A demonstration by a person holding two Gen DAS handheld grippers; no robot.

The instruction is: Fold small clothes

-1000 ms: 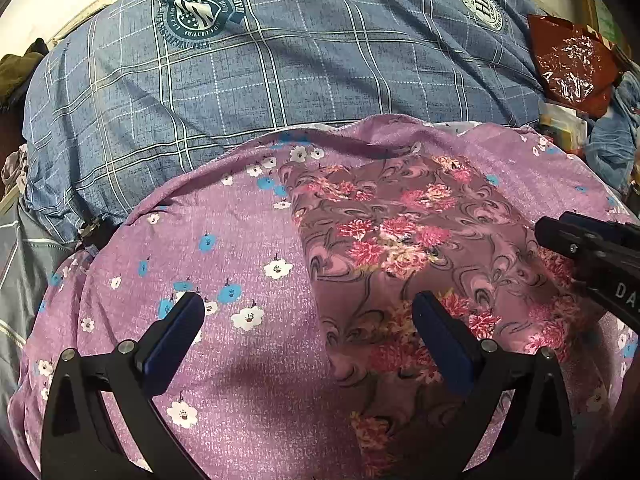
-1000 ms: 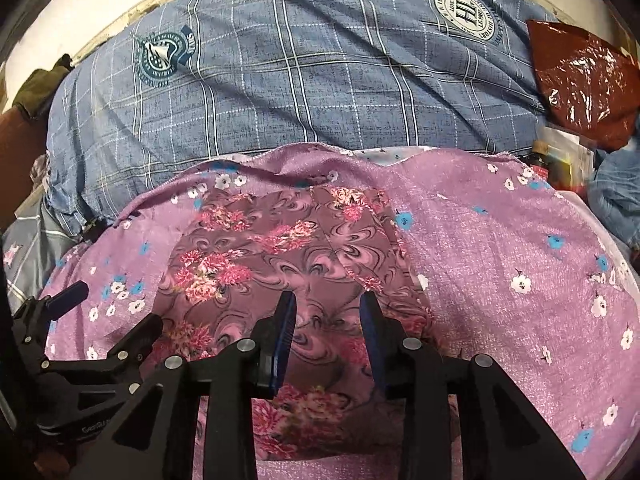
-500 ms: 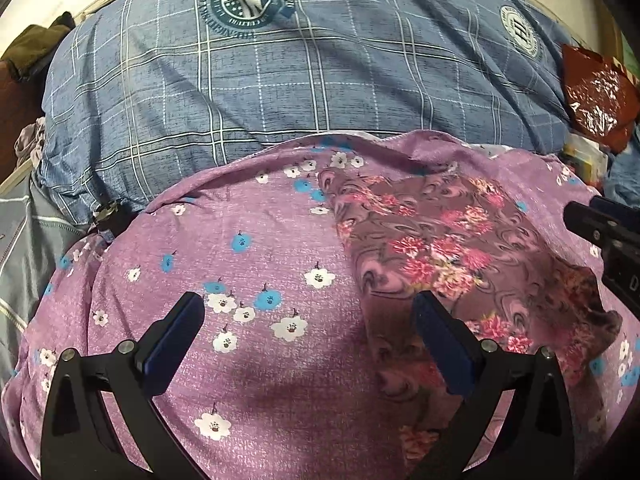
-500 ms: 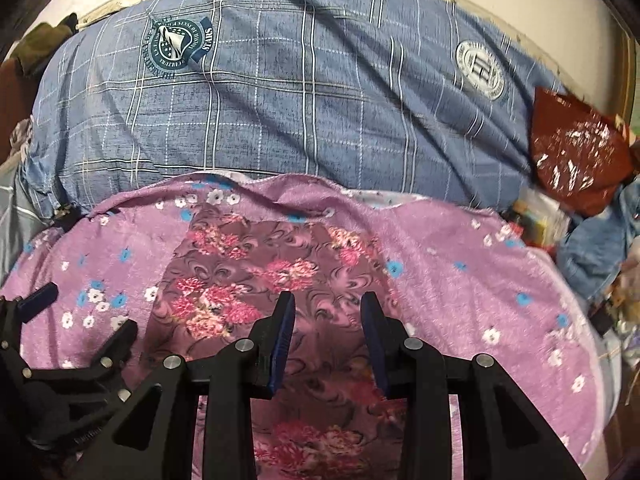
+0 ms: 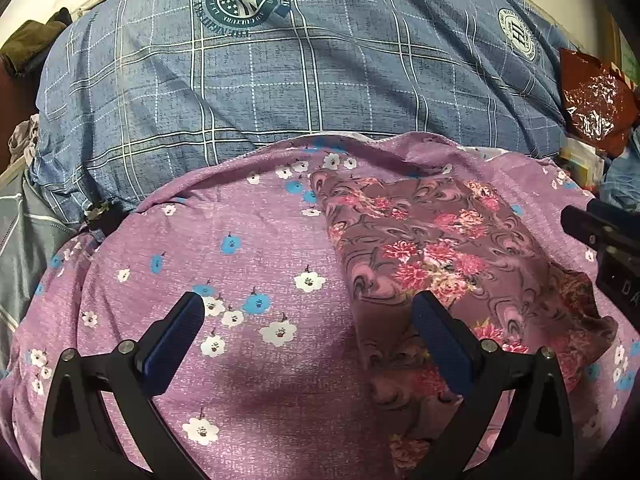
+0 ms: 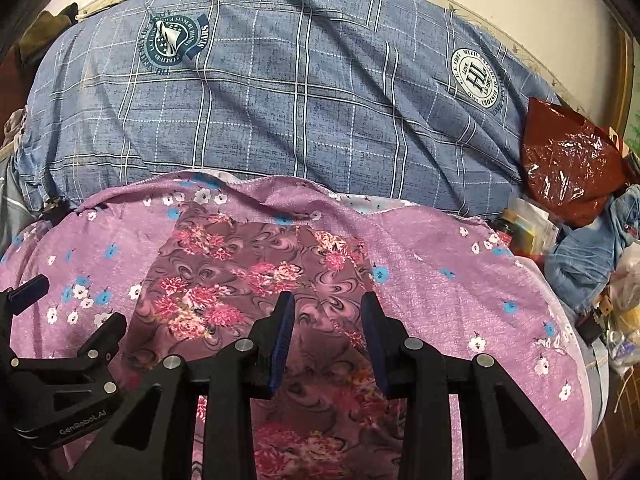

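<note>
Left wrist view: left gripper (image 5: 308,312), jaws spread wide, nothing between them, above lilac flowered sheet (image 5: 248,248). Folded mauve floral garment (image 5: 440,256) lies flat on the sheet, right of centre. Blue checked quilt (image 5: 300,80) behind.

Right wrist view: right gripper (image 6: 328,312), jaws partly apart, empty, over the garment (image 6: 240,272). Red plastic bag (image 6: 568,168) far right.

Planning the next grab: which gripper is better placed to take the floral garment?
Right. The right gripper hangs over the floral garment, centred on it; the left gripper straddles its edge, mostly over the purple sheet.
</note>
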